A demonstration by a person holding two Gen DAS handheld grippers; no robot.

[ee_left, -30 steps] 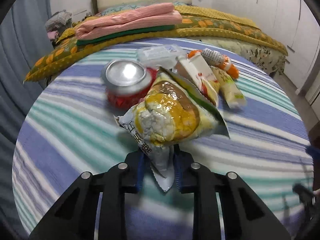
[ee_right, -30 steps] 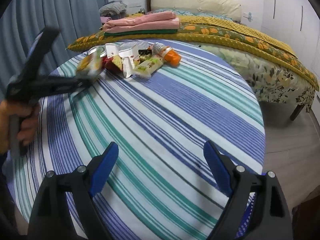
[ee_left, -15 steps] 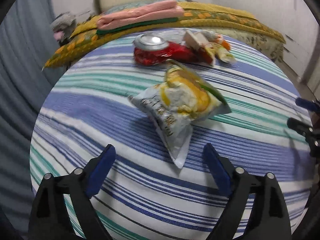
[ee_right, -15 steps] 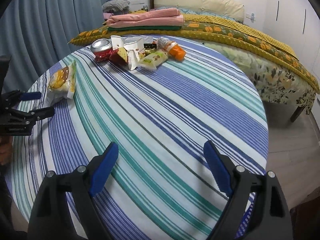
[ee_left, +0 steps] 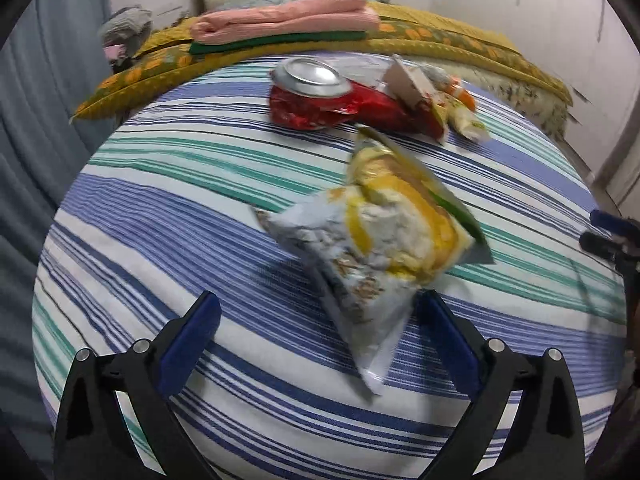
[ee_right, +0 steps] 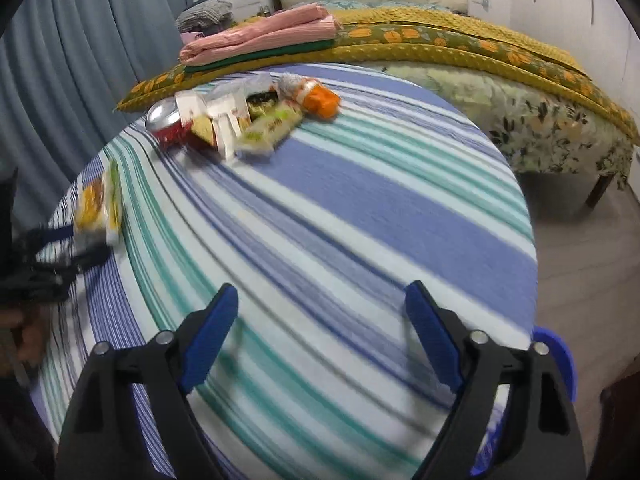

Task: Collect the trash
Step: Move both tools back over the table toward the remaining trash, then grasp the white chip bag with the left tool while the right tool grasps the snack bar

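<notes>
A yellow-and-white snack bag (ee_left: 384, 240) lies loose on the striped tablecloth (ee_left: 168, 208). Its lower corner reaches in between the fingers of my left gripper (ee_left: 318, 300). Those jaws are opening wide and neither pad touches the bag. Further back is a trash pile: a crushed red can (ee_left: 308, 96), a red wrapper (ee_left: 384, 114) and a white carton (ee_left: 408, 80). In the right wrist view the pile also shows a green packet (ee_right: 272, 128) and an orange-capped bottle (ee_right: 316, 94). My right gripper (ee_right: 322, 290) hangs over bare cloth, its jaws closing on nothing. The snack bag (ee_right: 98, 208) is far to its left.
The round table's edge (ee_right: 528, 248) drops to the floor on the right. A bed (ee_right: 540, 128) with a yellow blanket and folded pink cloth (ee_right: 260, 36) stands behind. A blue curtain (ee_right: 80, 60) hangs at the left. A blue object (ee_right: 556, 356) sits by the near right edge.
My left gripper went from shut on the snack bag to wide open and drew back. The bag now lies on the cloth. The right gripper's jaws narrowed a little.
</notes>
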